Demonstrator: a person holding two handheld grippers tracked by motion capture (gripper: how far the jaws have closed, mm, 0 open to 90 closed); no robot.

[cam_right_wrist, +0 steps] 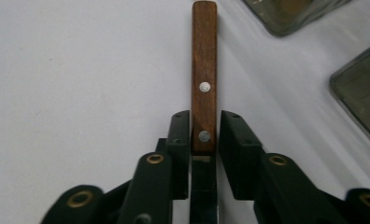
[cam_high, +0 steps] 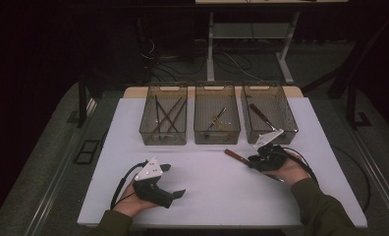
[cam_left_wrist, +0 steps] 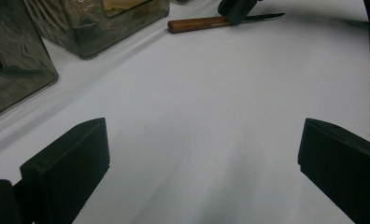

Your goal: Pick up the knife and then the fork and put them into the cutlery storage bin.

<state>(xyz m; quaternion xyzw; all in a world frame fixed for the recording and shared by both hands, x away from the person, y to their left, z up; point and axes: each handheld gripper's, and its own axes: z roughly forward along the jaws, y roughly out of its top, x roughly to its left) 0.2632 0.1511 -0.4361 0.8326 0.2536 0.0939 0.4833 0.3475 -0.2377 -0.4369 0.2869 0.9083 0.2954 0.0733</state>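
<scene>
We see the right gripper point(cam_high: 255, 158) near the bench's right edge, just in front of the right bin point(cam_high: 269, 112). Its jaws straddle the knife point(cam_right_wrist: 204, 79) at the blade end of its wooden handle. The left pad touches the handle; a thin gap seems to remain at the right pad, though it's hard to tell from this angle. So the jaws are narrow and not clearly clamped. The knife lies flat on the bench point(cam_high: 212, 187), handle pointing toward the centre. Our left gripper point(cam_high: 175, 181) sits near the front-left part of the bench, jaws wide with nothing between them. Three clear bins stand in a row along the far edge: left bin point(cam_high: 163, 119), middle bin point(cam_high: 216, 118), right bin, each with utensils inside.
</scene>
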